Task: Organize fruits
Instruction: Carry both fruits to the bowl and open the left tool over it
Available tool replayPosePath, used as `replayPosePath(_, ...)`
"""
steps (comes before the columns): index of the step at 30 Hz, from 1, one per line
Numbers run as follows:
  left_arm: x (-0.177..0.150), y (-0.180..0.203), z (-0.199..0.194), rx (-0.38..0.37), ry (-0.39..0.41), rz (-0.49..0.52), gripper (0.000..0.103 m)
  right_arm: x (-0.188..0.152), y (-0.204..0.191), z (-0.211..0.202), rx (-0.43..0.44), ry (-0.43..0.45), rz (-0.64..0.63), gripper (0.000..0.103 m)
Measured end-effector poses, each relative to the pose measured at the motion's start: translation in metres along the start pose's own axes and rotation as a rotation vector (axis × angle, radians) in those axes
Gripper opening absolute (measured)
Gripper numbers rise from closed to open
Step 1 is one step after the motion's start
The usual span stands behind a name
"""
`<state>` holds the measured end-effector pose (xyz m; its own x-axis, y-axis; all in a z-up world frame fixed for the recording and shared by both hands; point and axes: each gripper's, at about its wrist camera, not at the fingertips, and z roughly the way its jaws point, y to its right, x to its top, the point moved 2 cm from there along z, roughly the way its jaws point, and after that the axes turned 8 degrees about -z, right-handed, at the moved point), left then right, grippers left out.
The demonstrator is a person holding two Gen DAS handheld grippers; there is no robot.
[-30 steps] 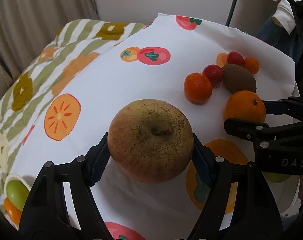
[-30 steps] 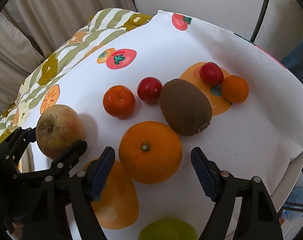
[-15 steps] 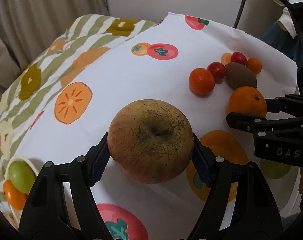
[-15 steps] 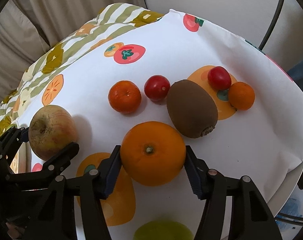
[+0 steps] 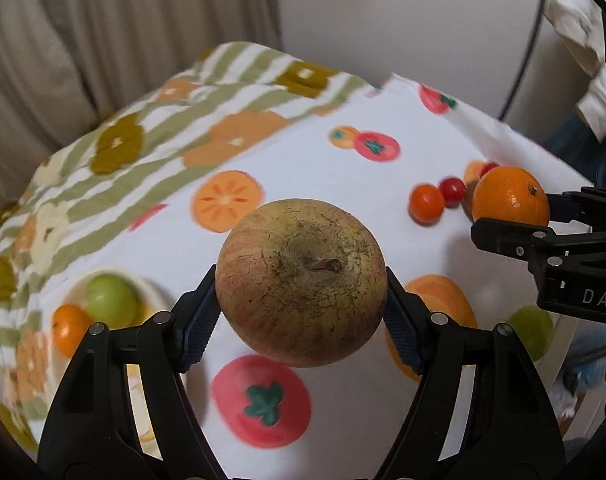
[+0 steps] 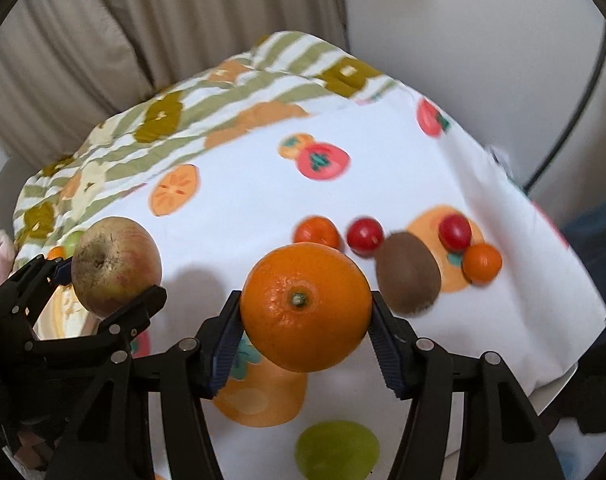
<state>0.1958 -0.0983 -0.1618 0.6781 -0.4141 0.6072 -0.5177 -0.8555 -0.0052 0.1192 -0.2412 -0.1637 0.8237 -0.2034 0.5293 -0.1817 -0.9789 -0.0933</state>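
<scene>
A: Beige curtains and a pale wall back the table, which is covered by a white cloth printed with tomatoes and persimmons [image 6: 263, 208]. Your left gripper [image 5: 301, 312] is clamped on a large russeted yellow-red apple [image 5: 300, 282], held clear of the cloth. Your right gripper [image 6: 305, 336] grips a big round orange [image 6: 306, 306], also off the surface.

B: What lies beyond the jaws?

A: A pale bowl [image 5: 153, 294] at the cloth's left edge holds a green round fruit [image 5: 111, 300] and a small orange one [image 5: 69, 330]. Loose on the cloth: a brown fuzzy kiwi [image 6: 408, 273], two small mandarins [image 6: 317, 233] and two small red fruits [image 6: 365, 236].

B: Progress?

A: Early, by your view. Two fruits appear sorted, two are in transit, five wait.
</scene>
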Motion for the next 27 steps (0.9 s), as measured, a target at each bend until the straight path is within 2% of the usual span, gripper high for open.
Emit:
replayPosePath(6, -0.002, -0.039, -0.04, 0.078, 0.045, -0.126, 0.079, 0.022, -0.03, -0.016, 0.078, 0.038, -0.099, 0.056)
replayPosePath(15, -0.023, -0.116, -0.097, 0.222, 0.088, -0.305, 0.079, 0.043, -0.107, -0.017, 0.244, 0.046, -0.239, 0.056)
replayPosePath(22, -0.048, -0.169, -0.11, 0.299, 0.075, -0.372, 0.079, 0.047, -0.163, -0.005, 0.32, 0.028, -0.314, 0.056)
replayPosePath(27, -0.069, -0.203, -0.101, 0.314, 0.043, -0.41, 0.079, 0.047, -0.199, 0.013, 0.347, 0.003, -0.338, 0.056)
